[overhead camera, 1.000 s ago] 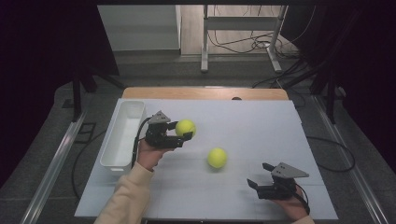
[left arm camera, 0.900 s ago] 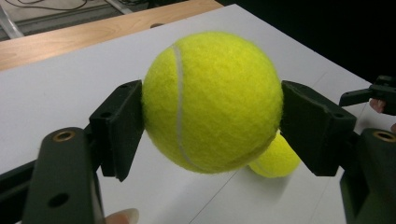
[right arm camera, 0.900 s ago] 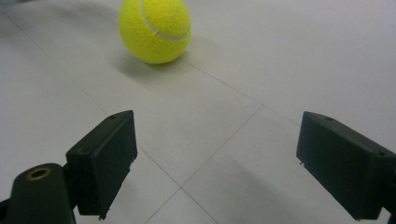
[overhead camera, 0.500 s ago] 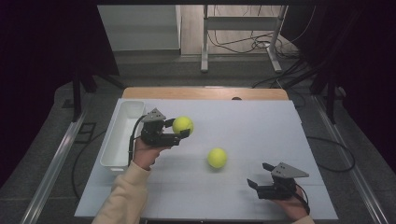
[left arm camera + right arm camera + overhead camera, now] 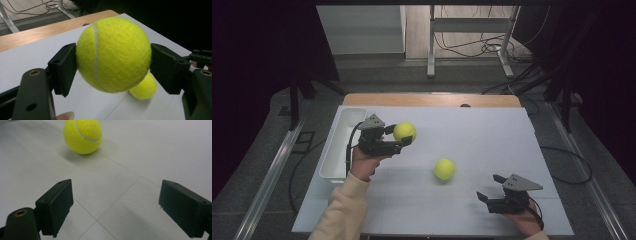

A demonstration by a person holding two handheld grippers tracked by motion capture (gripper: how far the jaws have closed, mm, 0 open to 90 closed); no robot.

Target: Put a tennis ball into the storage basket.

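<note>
Clearly the left gripper (image 5: 403,136) grasps a fuzzy yellow tennis ball (image 5: 113,53) between its two black fingers (image 5: 63,68), pressed at the widest middle, above the white table (image 5: 492,135). It seems light, slightly springy, and the felt gives good friction. The right gripper (image 5: 125,207) is released; a second yellow felt ball (image 5: 82,135) lies ahead of its fingertips, apart. Near the left hand stands a white plastic tray (image 5: 334,150).

No readable text, label or number, as far as visible.
</note>
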